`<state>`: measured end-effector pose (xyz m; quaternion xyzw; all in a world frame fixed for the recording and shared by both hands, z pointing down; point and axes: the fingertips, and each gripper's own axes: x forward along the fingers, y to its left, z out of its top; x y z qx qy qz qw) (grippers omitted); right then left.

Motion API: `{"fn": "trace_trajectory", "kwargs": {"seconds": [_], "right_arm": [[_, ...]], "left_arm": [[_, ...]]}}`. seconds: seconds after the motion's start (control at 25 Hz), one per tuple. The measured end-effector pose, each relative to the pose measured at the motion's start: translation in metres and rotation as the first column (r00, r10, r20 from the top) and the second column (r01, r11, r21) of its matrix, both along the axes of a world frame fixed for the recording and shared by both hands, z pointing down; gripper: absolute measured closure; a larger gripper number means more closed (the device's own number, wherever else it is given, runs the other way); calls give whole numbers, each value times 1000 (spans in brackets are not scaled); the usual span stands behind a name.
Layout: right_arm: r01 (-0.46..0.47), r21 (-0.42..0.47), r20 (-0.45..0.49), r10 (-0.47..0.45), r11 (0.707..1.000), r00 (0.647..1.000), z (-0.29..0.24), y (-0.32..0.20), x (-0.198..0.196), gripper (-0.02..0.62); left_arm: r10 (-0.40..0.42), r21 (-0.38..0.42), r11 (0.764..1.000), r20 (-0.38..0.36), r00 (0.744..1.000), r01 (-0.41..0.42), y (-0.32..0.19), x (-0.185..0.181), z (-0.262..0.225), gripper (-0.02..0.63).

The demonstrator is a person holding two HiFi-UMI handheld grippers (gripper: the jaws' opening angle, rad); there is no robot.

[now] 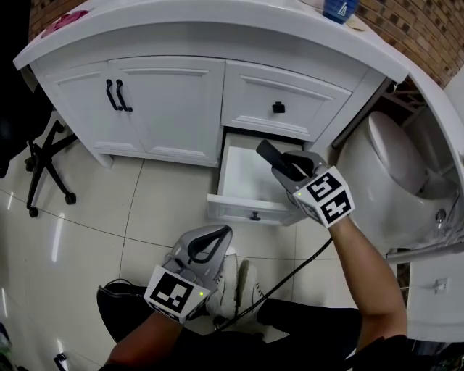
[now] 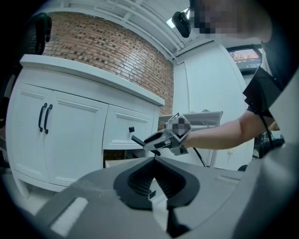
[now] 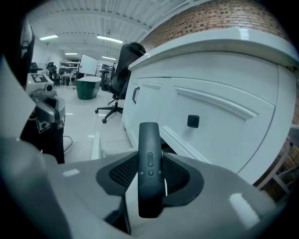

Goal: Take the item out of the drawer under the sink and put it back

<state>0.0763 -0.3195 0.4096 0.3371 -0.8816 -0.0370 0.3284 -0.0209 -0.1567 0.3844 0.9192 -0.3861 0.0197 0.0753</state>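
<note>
Hiding part of the drawer (image 1: pixel 235 177), right gripper (image 1: pixel 285 168) clamps remote (image 1: pixel 270 154).

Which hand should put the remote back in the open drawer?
Right. The right gripper is shut on the remote, just over the open drawer; the left gripper is shut, empty and back from it.

The floor (image 1: pixel 80 239) is glossy pale tile. On it stands a white cabinet (image 1: pixel 167 109) with its lower drawer (image 1: pixel 243 177) pulled out over the tiles, its white bottom showing. A black wheeled chair (image 1: pixel 43 170) stands at the cabinet's left end and a white toilet (image 1: pixel 388 170) at its right. The cabinet's worktop (image 1: pixel 217 25) carries a blue container (image 1: pixel 339 9) and, at the left end, something pink (image 1: pixel 64 22).
</note>
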Motion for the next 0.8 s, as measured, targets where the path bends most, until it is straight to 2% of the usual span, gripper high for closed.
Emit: {"fn": "trace_trajectory", "kwargs": {"seconds": [0.2, 0.48, 0.64, 0.8], "right_arm": [[32, -57, -159, -41, 998, 987, 44, -35, 0, 428], [108, -210, -293, -168, 972, 941, 110, -56, -7, 428], [155, -276, -329, -246, 948, 912, 141, -56, -14, 428], [166, -318, -323, -271, 933, 907, 161, -57, -18, 428]], "left_arm": [[-7, -5, 1000, 2, 1000, 7, -2, -1, 0, 601], [-14, -17, 1000, 8, 1000, 14, -4, -4, 4, 600], [-9, -18, 1000, 17, 1000, 9, -4, -2, 7, 601], [-16, -22, 1000, 18, 1000, 16, -7, -5, 10, 601]]}}
